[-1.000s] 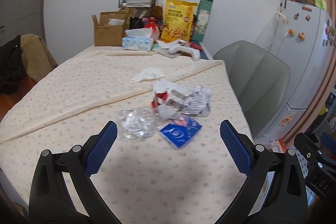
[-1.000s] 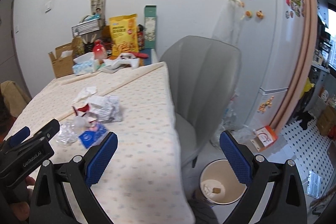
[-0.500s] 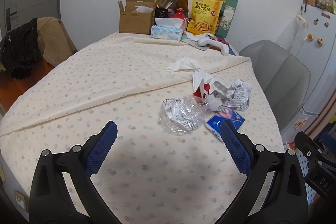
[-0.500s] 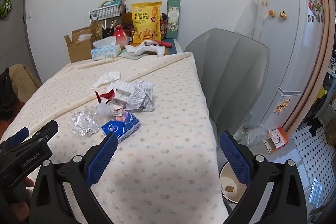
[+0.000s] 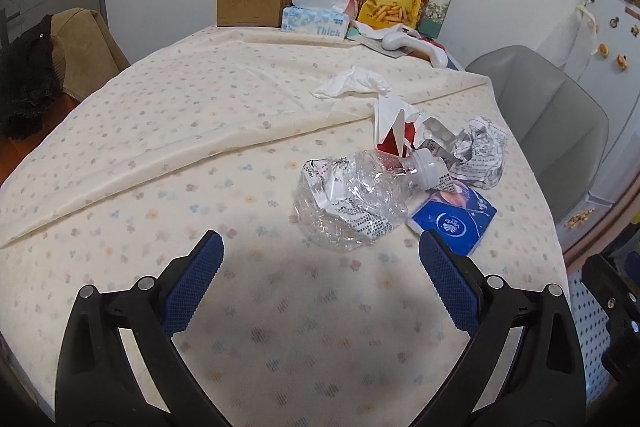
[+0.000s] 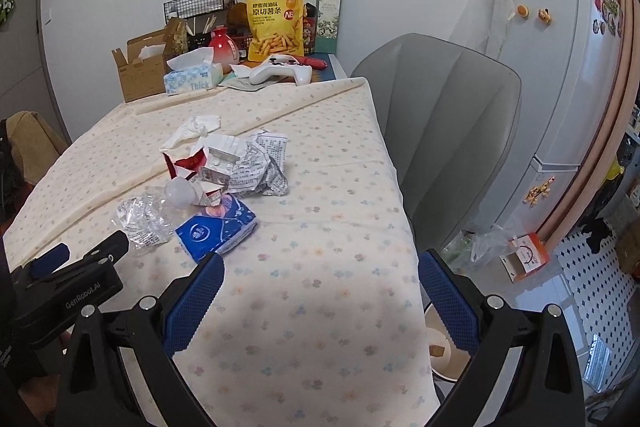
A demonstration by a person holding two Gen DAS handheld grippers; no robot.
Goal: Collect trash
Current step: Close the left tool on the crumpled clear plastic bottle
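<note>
**Over the near edge of the table: both tongs empty, trash pile ahead**

Above the flowered tablecloth (image 5: 168,131), my left gripper (image 5: 320,259) is spread wide, its blue pads touching nothing. My right gripper (image 6: 320,279) is spread just as wide and also empty, hanging over the cloth near the table's right edge.

Just beyond my left fingertips lies the crushed clear plastic bottle (image 5: 352,203), on its side, white cap pointing to the far right. I judge it very light, springy and slick; a pinch across the crumpled body should bite better than one on the smooth cap. Touching it on the right is a blue tissue pack (image 5: 454,223), soft and flat, best taken by an edge. Behind these sit a torn red-and-white carton (image 5: 394,131), a blister pack (image 5: 438,135) and a crumpled printed leaflet (image 5: 482,151), all light and easily squashed. A loose white tissue (image 5: 352,85) lies farther back, apart from the pile.

From the right wrist view, a bin (image 6: 444,351) shows on the floor beside the table, partly hidden by my fingers.
</note>
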